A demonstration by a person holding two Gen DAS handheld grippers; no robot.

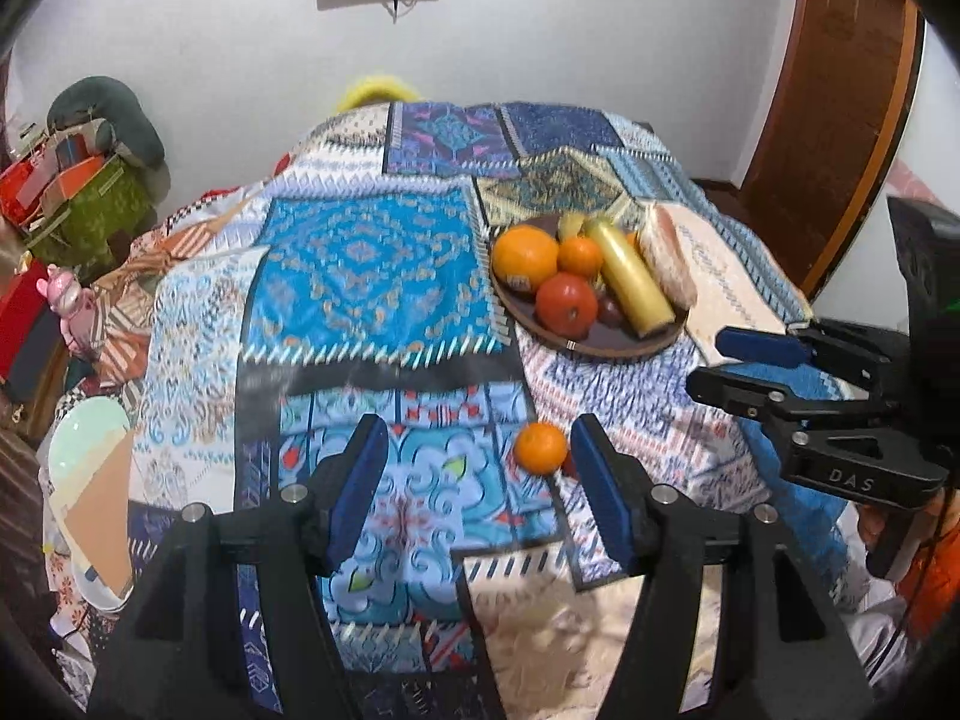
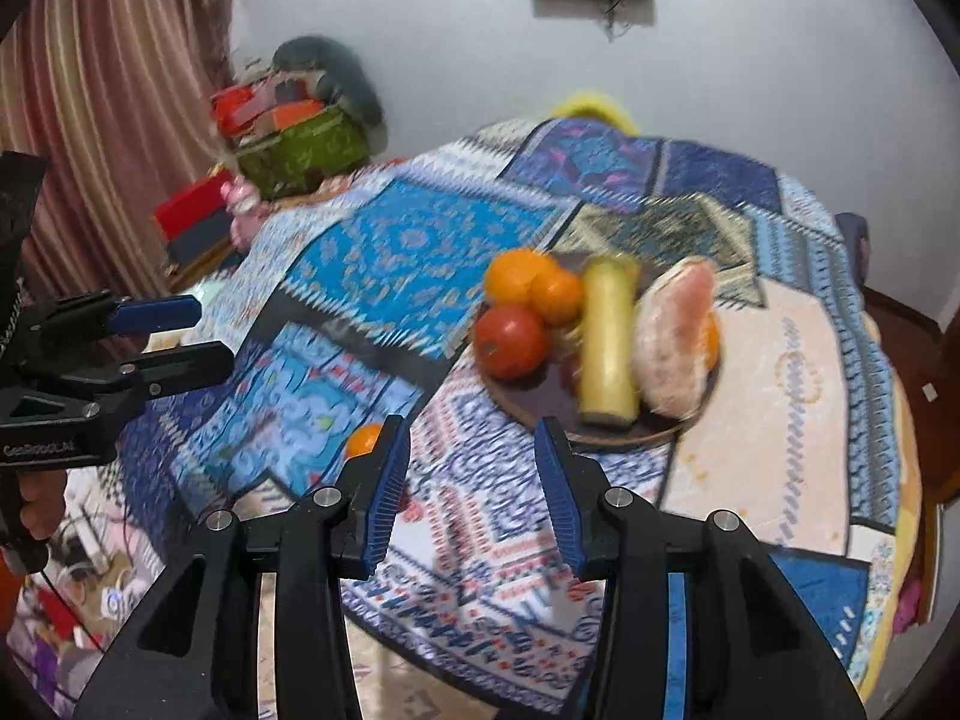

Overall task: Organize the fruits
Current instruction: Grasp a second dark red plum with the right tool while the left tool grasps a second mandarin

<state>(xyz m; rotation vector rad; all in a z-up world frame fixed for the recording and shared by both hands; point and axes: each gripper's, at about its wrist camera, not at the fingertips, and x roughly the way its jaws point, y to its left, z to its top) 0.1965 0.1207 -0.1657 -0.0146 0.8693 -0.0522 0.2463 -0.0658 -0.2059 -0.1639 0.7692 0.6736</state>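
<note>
A brown plate (image 1: 624,349) on the patchwork cloth holds a large orange (image 1: 525,255), a small orange (image 1: 580,256), a red tomato (image 1: 566,306), a yellow cylinder fruit (image 1: 636,279) and a pink cut fruit (image 1: 666,261). A loose small orange (image 1: 540,447) lies on the cloth, just left of my left gripper's right finger. My left gripper (image 1: 477,441) is open and empty above the cloth. My right gripper (image 2: 474,441) is open and empty, short of the plate (image 2: 528,405). The loose orange (image 2: 363,441) peeks out behind its left finger.
The right gripper (image 1: 714,360) also shows at the right of the left wrist view; the left gripper (image 2: 210,333) shows at the left of the right wrist view. Boxes and clutter (image 1: 72,192) stand left of the table. A wooden door (image 1: 840,120) is at the right.
</note>
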